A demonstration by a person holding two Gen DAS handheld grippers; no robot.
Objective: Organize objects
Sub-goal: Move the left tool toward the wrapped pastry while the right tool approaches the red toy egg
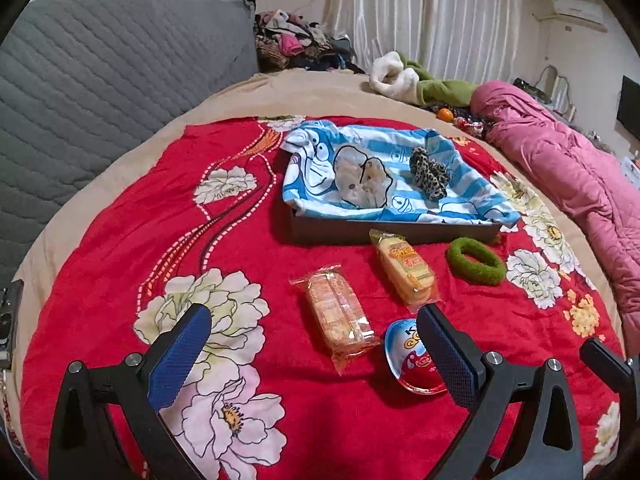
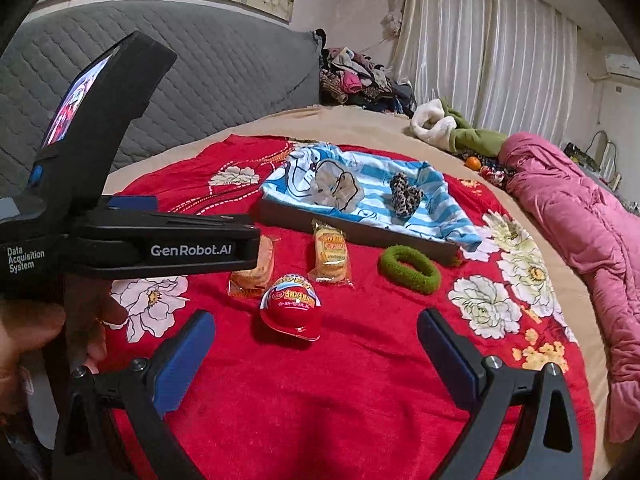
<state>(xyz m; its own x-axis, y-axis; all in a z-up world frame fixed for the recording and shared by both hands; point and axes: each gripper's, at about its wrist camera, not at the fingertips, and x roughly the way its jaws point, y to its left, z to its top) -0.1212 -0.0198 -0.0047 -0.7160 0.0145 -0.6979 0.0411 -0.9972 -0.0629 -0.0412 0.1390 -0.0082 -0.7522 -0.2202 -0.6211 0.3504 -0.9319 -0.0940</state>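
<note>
On a red flowered blanket point(image 1: 120, 240) lie two wrapped snack cakes point(image 1: 338, 316) point(image 1: 406, 270), a red and white egg-shaped pack point(image 1: 412, 356) and a green scrunchie point(image 1: 476, 260). Behind them a dark tray point(image 1: 384, 232) lined with a blue striped cloth holds a pale scrunchie point(image 1: 362, 180) and a leopard scrunchie point(image 1: 428, 170). My left gripper point(image 1: 316, 328) hangs open over the near snack cake, its right finger covering part of the egg. My right gripper point(image 2: 316, 332) is open just short of the egg point(image 2: 291, 306). The scrunchie point(image 2: 410, 268) and tray point(image 2: 360, 232) lie farther off.
The left gripper's body point(image 2: 132, 240), held by a hand point(image 2: 36, 332), fills the left of the right wrist view and hides part of one snack cake point(image 2: 256, 268). A pink quilt point(image 1: 576, 184) lies along the right, a grey headboard point(image 1: 100, 80) at left, clothes behind.
</note>
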